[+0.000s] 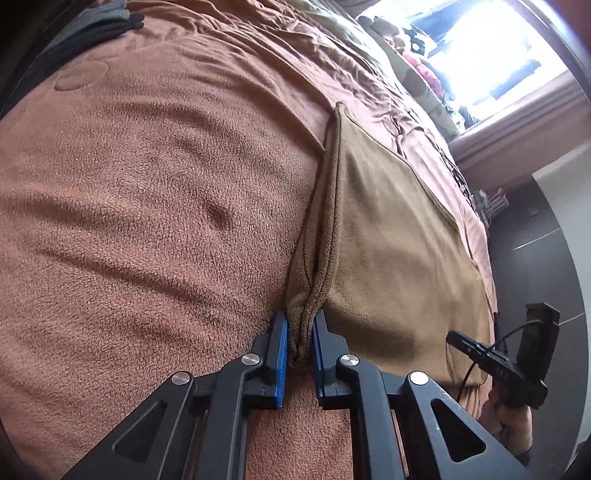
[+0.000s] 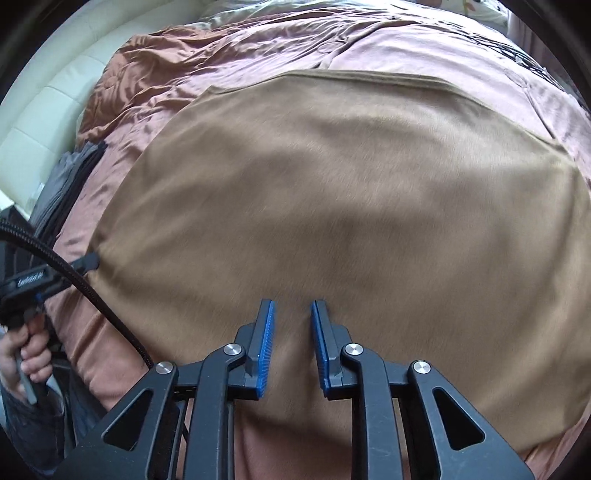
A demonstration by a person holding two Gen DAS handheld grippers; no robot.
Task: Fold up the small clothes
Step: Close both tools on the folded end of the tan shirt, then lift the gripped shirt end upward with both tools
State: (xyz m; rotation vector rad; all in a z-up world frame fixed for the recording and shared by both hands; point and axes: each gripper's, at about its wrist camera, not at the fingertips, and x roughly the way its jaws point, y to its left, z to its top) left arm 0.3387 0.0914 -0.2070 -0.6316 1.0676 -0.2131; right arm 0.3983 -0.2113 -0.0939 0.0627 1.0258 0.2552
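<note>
While a rust-brown fleece blanket (image 1: pixel 147 184) covers the bed and fills most of both views, a tan cloth (image 2: pixel 332 192) lies spread flat on top of it, its hemmed far edge running across the upper part of the right wrist view. At the far left of the bed sits a small pile of dark grey clothes (image 1: pixel 110 18), well apart from the tan cloth. The left gripper (image 1: pixel 300 325) is clamped on a bunched corner of the tan cloth, the fabric gathered into folds between its blue pads (image 1: pixel 282 350). The right gripper (image 2: pixel 292 314) hangs low over the near part of the cloth with a gap between its fingers; cloth shows in that gap, but whether the fingers are gripping it or merely resting above it I cannot tell. In the right wrist view a hand (image 2: pixel 31 358) grips the left tool's handle.
</note>
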